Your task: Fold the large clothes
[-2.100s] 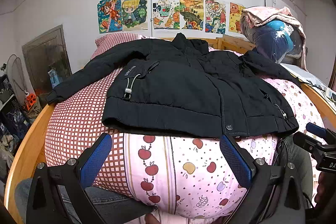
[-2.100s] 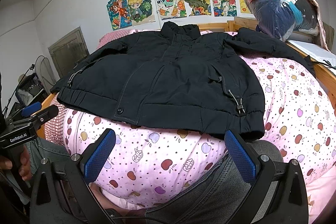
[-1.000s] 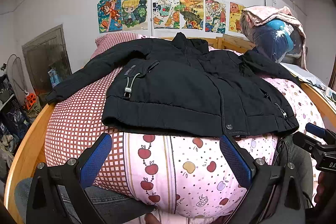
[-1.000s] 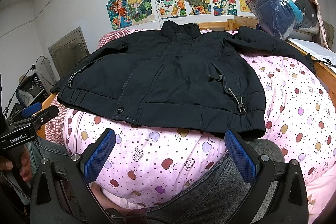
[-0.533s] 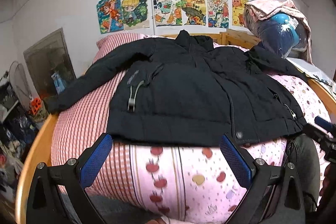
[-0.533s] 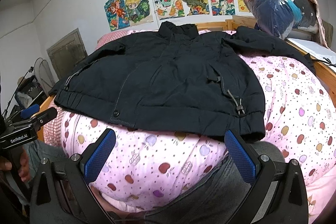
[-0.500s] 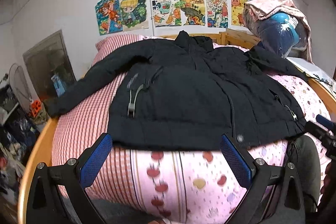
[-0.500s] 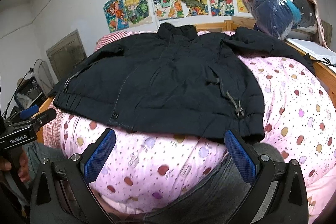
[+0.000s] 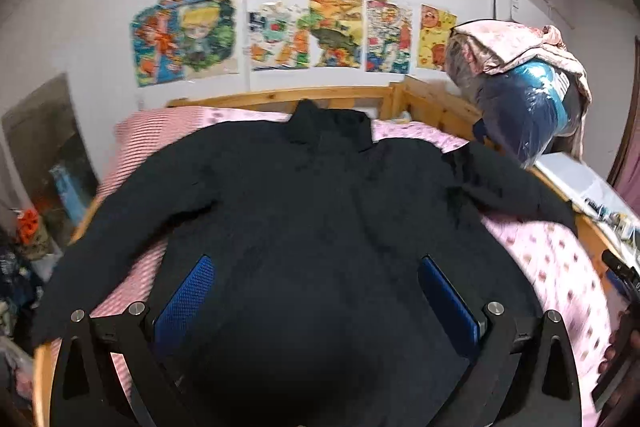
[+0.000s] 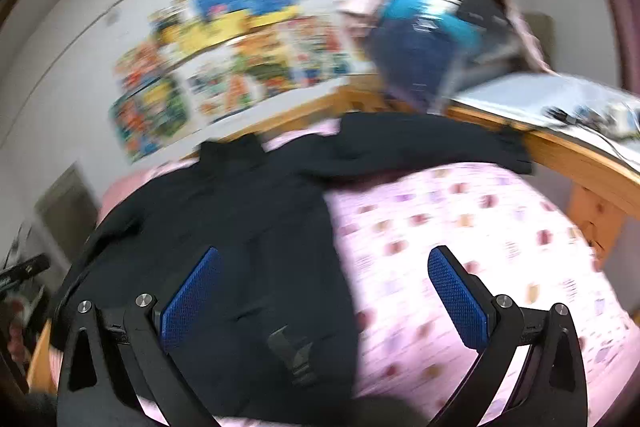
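Left tool (image 9: pixel 316 301) spread wide, blue pads (image 9: pixel 182 301) apart, nothing pinched; black jacket (image 9: pixel 320 227) lies directly under and ahead of it, filling the gap between the fingers, front side up on the bed (image 9: pixel 560 267); jacket's collar (image 9: pixel 326 123) at the far end from the tool, one sleeve (image 9: pixel 120 223) running out to the tool's left over the red-checked cover (image 9: pixel 138 135), other sleeve (image 9: pixel 508 187) out to the right over the pink fruit-print quilt (image 9: pixel 568 275); right tool (image 10: pixel 326 301) also spread, holding nothing; its left finger sits over the jacket's side, right finger over bare quilt, so the jacket edge passes between them; a black plastic buckle (image 10: pixel 294 355) on the jacket shows just ahead of this tool's base; view heavily blurred, contact with the fabric cannot be told; beyond the jacket the wooden bed frame (image 9: pixel 348 95); far right of both tools a bundle of bedding in clear plastic (image 9: pixel 528 103) under a pink cloth; on the wall behind, a cluster of colourful drawings (image 9: pixel 296 15); the other tool's tip (image 9: pixel 620 271) appears at the right edge of the left view.
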Motion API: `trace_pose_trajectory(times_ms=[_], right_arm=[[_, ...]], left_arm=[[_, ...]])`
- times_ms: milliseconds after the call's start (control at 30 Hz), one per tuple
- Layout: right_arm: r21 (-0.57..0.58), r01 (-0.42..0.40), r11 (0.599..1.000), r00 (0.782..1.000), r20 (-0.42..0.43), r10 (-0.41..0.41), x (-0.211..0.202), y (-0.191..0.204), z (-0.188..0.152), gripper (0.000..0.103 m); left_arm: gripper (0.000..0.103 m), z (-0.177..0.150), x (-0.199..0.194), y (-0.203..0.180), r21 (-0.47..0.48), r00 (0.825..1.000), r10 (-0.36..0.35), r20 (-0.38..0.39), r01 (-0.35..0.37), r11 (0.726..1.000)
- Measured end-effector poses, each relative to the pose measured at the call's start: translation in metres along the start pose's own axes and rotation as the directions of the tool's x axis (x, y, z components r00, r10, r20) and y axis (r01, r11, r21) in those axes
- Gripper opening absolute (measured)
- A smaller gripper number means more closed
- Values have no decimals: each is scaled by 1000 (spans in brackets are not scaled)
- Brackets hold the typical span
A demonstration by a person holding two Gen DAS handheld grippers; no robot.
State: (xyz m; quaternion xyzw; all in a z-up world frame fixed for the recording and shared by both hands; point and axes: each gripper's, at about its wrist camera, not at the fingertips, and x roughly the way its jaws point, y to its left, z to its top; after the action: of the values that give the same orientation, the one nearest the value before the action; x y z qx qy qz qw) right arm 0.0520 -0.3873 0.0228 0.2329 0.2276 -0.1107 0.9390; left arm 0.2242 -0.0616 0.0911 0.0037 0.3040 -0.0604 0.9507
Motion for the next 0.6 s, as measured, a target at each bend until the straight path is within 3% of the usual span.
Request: trace_pose_trajectory(times_ms=[200, 367, 500, 600], right_arm=[[293, -17, 956, 999, -25, 25, 74, -74, 36, 102], [425, -43, 904, 998, -23, 58, 134, -92, 50, 102], [519, 30, 854, 999, -47, -6, 177, -97, 47, 98], [594, 69, 802, 998, -45, -52, 202, -102, 42, 89]], left_arm=[[103, 44, 99, -61, -21, 989, -131, -75, 130, 991], [103, 64, 183, -109, -46, 967, -219, -132, 215, 976], [103, 69, 244, -139, -28, 962, -210, -171, 209, 978], [103, 63, 292, -154, -27, 954, -194, -228, 193, 981]])
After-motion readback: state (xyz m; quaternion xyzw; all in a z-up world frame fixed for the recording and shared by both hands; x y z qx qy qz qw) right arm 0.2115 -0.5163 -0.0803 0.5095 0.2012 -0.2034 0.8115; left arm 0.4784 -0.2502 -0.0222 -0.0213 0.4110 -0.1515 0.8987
